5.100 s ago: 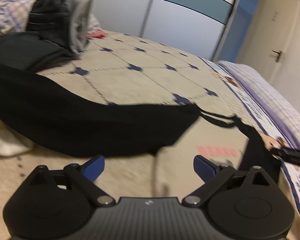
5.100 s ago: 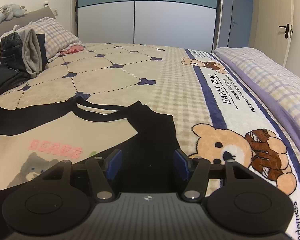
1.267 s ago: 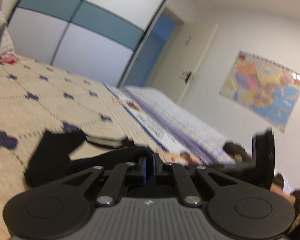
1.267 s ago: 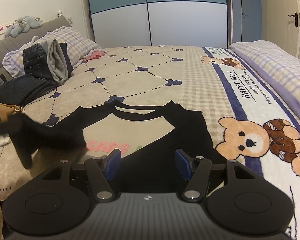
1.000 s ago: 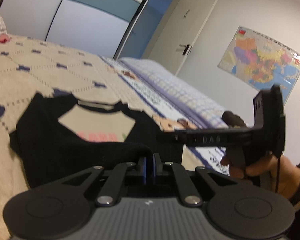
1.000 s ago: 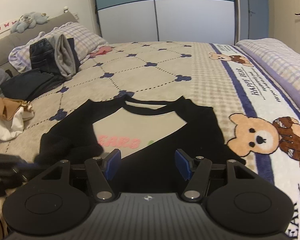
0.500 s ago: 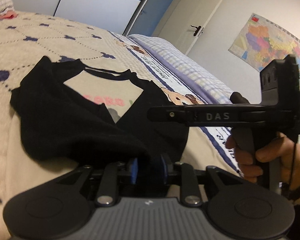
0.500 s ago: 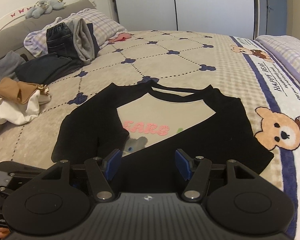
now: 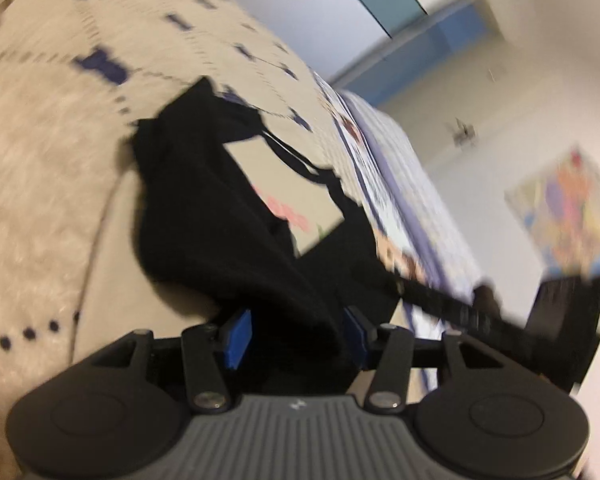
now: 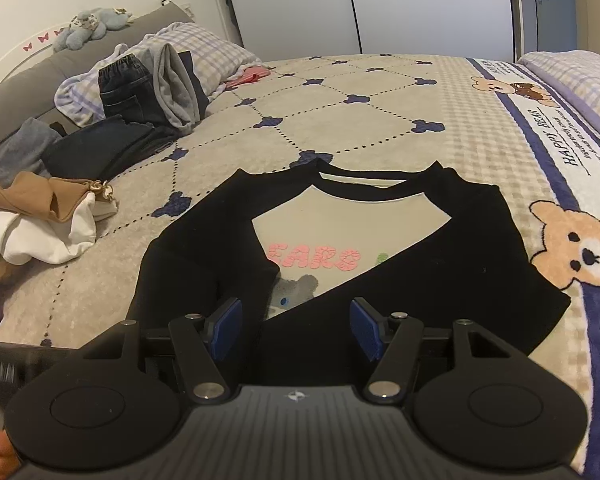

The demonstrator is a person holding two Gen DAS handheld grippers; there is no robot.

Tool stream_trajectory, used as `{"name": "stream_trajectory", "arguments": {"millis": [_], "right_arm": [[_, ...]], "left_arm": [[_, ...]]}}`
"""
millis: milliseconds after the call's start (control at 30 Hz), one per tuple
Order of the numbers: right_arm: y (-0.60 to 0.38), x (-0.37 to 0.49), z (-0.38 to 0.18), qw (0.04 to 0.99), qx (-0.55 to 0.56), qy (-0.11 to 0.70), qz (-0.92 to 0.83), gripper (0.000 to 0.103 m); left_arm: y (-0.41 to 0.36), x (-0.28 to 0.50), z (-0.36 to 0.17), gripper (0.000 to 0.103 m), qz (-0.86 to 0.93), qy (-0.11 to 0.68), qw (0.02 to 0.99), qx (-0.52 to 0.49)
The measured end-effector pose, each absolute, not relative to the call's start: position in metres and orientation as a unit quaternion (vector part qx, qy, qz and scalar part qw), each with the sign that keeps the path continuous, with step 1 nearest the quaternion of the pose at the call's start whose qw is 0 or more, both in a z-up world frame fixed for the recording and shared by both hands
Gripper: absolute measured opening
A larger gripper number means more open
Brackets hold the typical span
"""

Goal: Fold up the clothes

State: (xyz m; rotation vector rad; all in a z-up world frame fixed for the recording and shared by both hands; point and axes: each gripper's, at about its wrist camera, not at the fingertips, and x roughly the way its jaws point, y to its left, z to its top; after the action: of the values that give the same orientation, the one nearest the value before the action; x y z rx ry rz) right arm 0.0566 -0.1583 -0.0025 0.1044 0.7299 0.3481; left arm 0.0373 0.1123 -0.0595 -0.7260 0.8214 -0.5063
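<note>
A black and cream long-sleeved shirt (image 10: 380, 240) with pink letters lies flat on the bed, both black sleeves folded in across its front. My right gripper (image 10: 296, 330) is open and empty, held just above the shirt's lower part. My left gripper (image 9: 296, 338) is open with its blue pads apart; the folded left sleeve (image 9: 228, 248) lies between and just ahead of the pads. The left wrist view is blurred. The right gripper's black body (image 9: 500, 320) shows at its right edge.
The bed's beige quilt (image 10: 340, 120) has blue clover marks and a bear print (image 10: 572, 248) at the right. A white and tan clothes heap (image 10: 40, 220) lies left. Folded jeans and grey clothes (image 10: 152, 88) lean on a checked pillow at the back left.
My left gripper carried the black sleeve across onto the shirt, then opened and let it go. My right gripper has drawn back a little and stayed open.
</note>
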Motion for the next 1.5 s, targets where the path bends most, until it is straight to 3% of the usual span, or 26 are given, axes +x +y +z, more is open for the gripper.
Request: {"name": "stream_trajectory", "arguments": {"millis": [67,133,200,533,767,900,967,1033,1133,1233,1500], "right_arm": [[-0.158,0.057,-0.003,0.918,0.052,0.355,0.169,0.062],[-0.158,0.058,-0.003,0.918,0.054,0.355,0.168,0.062],[-0.158,0.058,-0.002,0.918,0.056,0.355,0.168,0.062],[-0.18,0.057,0.002,0.91,0.116,0.357,0.176,0.062],[-0.215,0.056,0.003,0.9,0.195,0.361,0.147,0.062],[-0.227,0.054,-0.001,0.892,0.21,0.374,0.142,0.062],[-0.227,0.052,-0.003,0.89,0.203,0.381,0.144,0.062],[-0.227,0.05,-0.005,0.889,0.193,0.388,0.146,0.062],[-0.228,0.048,-0.008,0.889,0.176,0.397,0.145,0.062],[-0.232,0.046,-0.012,0.886,0.166,0.408,0.147,0.062],[-0.216,0.038,-0.025,0.882,0.09,0.433,0.164,0.062]], "left_arm": [[0.117,0.04,-0.062,0.039,-0.219,0.38,0.823,-0.361],[0.116,0.041,-0.061,0.018,-0.207,0.373,0.829,-0.362],[0.114,0.04,-0.057,0.007,-0.202,0.358,0.841,-0.353],[0.06,0.013,-0.017,0.005,-0.317,0.257,0.899,-0.161],[0.01,-0.013,-0.022,0.006,-0.436,0.267,0.859,-0.027],[-0.013,-0.024,-0.036,0.009,-0.473,0.304,0.826,0.046],[-0.017,-0.028,-0.038,0.021,-0.486,0.311,0.814,0.064],[-0.014,-0.03,-0.034,0.045,-0.494,0.305,0.811,0.065],[-0.003,-0.03,-0.025,0.052,-0.498,0.294,0.814,0.053],[0.014,-0.022,-0.017,0.057,-0.476,0.286,0.831,0.033],[0.041,0.005,-0.024,0.057,-0.38,0.315,0.87,0.006]]}}
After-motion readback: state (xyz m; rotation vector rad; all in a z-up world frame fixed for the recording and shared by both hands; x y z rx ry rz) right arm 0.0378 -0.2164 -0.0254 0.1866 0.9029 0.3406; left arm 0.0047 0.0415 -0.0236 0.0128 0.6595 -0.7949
